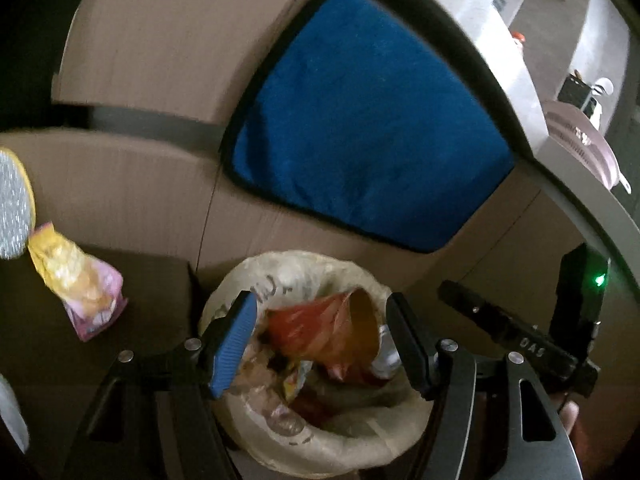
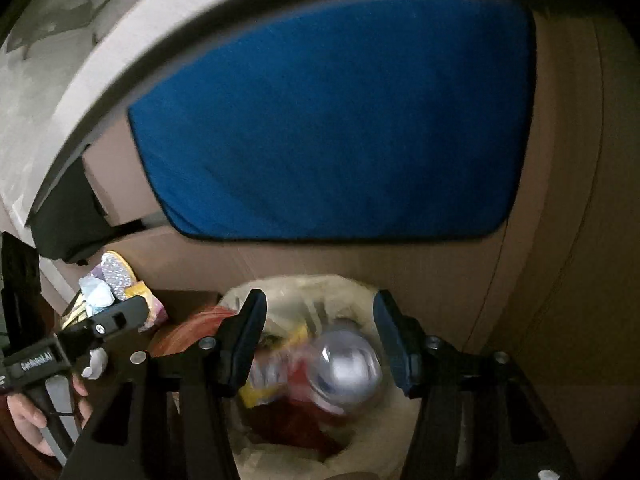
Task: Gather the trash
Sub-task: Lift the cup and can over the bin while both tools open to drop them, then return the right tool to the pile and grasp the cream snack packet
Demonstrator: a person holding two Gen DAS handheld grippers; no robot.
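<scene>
Looks down from two wrist cameras onto one beige bag [image 1: 320, 452], mouth open, sitting on a dark floor against a brown surface [image 1: 140, 60].

Left wrist view: shows the left tongs [image 1: 320, 340] spread wide above the bag mouth, one pad blue and ribbed, the other black, with nothing gripped between them. Shows the trash already in the bag: a crumpled red wrapper [image 1: 320, 328] on top, with yellow and pale scraps underneath, too tangled to tell apart. Leaves a yellow-pink wrapper [image 1: 76, 284] outside the bag, on the dark floor to the left, with a silver glittery disc [image 1: 14, 200] just above it at the frame edge. Fills the upper middle with a blue cushion [image 1: 368, 120], edged in black, lying flat on the brown surface. Catches the body of the other tool at lower right, a green light glowing on it.

Right wrist view: shows the right tongs [image 2: 322, 340] also held wide apart over the same bag. Shows a round silver thing [image 2: 346, 368], blurred, in the gap and low in the bag mouth, touching neither pad as far as can be seen; cannot tell what it is. Shows more wrappers [image 2: 100, 292] heaped outside the bag at left, behind the left tool, gripped at its handle by a hand [image 2: 36, 420].
</scene>
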